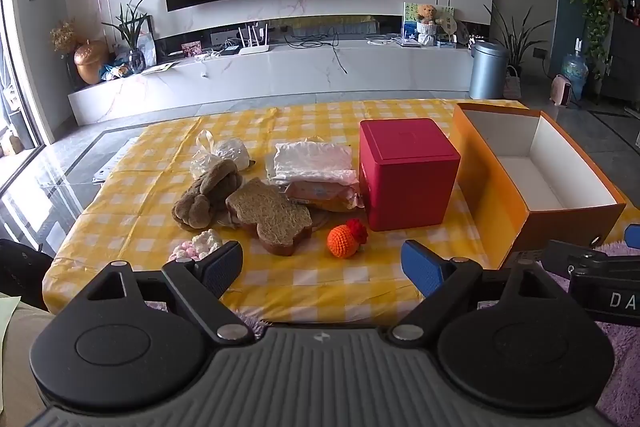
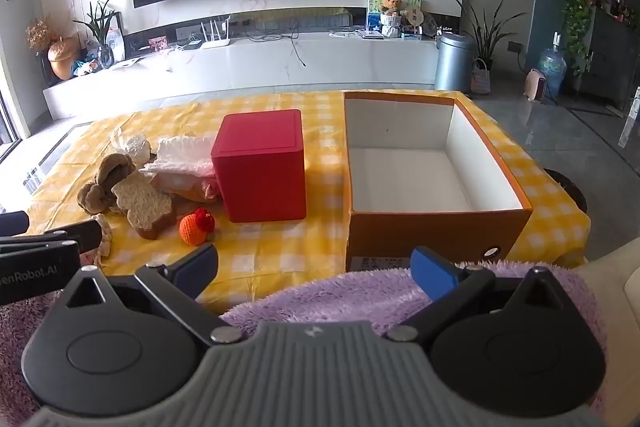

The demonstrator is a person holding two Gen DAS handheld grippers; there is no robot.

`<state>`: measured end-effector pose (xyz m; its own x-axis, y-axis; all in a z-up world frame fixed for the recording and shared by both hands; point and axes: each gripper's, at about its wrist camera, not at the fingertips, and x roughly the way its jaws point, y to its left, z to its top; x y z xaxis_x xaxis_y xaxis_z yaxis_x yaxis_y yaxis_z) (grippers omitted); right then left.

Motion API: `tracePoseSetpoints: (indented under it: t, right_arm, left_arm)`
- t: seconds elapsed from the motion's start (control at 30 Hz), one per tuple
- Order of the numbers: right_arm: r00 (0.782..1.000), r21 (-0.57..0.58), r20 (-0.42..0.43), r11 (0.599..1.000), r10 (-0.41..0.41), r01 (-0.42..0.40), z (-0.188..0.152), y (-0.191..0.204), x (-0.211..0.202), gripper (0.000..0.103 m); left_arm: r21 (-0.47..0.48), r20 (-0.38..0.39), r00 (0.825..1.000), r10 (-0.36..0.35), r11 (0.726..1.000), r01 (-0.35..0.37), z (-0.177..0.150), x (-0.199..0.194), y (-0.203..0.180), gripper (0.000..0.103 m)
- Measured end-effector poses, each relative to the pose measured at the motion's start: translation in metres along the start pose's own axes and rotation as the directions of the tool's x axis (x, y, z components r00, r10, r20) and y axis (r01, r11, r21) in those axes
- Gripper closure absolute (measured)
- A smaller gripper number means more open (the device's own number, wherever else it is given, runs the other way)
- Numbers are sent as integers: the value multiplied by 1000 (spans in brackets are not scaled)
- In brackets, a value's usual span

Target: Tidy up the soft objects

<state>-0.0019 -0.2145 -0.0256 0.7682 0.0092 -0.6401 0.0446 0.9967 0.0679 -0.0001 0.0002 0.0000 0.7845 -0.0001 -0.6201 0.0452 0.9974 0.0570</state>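
Note:
Soft things lie on the yellow checked table [image 1: 312, 287]: a brown knotted plush [image 1: 206, 193], a bread-shaped loofah sponge [image 1: 270, 215], an orange and red crochet ball [image 1: 346, 239], pink-white marshmallow plush [image 1: 196, 245], tissue packs [image 1: 316, 163] and a plastic bag [image 1: 220, 153]. An open orange box [image 2: 432, 227] with a white inside stands at the right, empty. My left gripper [image 1: 322, 269] is open and empty over the table's near edge. My right gripper [image 2: 316, 269] is open and empty, above a purple fluffy cloth [image 2: 352, 295] in front of the box.
A red cube box [image 1: 404, 173] stands between the soft things and the orange box [image 1: 520, 187]. Beyond the table are the floor, a white TV bench and a grey bin [image 1: 488, 69].

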Motion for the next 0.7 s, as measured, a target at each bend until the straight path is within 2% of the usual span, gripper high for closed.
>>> tracePoseSetpoints:
  t: [0.33, 0.7]
  right_arm:
    - [1000, -16, -10, 1000, -1, 1, 0, 3, 2, 3]
    - [1000, -7, -6, 1000, -3, 3, 0, 2, 0, 3]
  left_arm:
    - [-7, 6, 1000, 1, 1000, -1, -1, 8, -3, 0]
    - [20, 51, 998, 22, 1000, -23, -2, -2, -1, 0]
